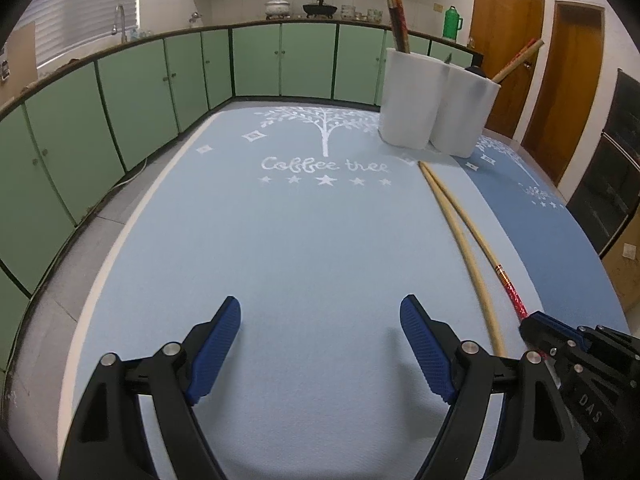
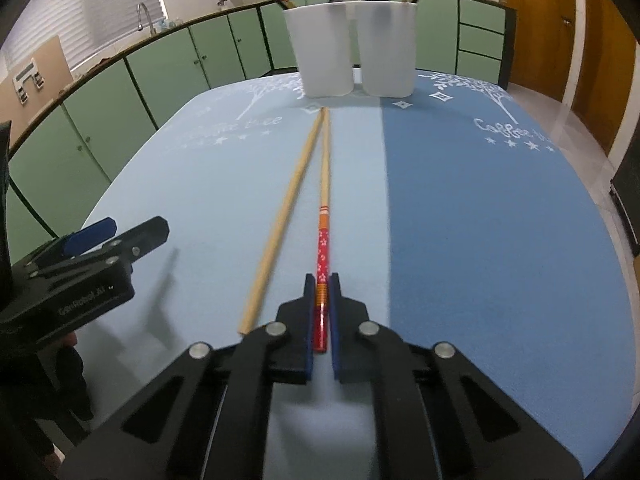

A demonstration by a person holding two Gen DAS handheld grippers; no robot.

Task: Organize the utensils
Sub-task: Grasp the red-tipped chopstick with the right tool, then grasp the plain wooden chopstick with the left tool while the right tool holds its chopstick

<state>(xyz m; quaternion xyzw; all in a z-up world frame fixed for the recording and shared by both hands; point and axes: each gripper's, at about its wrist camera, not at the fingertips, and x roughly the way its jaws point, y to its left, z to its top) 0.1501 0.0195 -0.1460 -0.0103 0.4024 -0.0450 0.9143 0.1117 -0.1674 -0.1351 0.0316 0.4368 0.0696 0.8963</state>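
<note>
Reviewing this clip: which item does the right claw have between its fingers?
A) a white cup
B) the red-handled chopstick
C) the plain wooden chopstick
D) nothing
B: in the right wrist view, the right claw is closed on the red-handled chopstick, while the plain wooden chopstick lies free beside it on the mat.

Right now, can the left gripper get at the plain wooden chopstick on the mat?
Probably yes. The left gripper is open and empty, and the plain chopstick lies uncovered just to its right, though the right gripper, shut on the red-handled chopstick, sits close alongside.

Black linkages, ribbed blue fingers (image 1: 218, 344)
</note>
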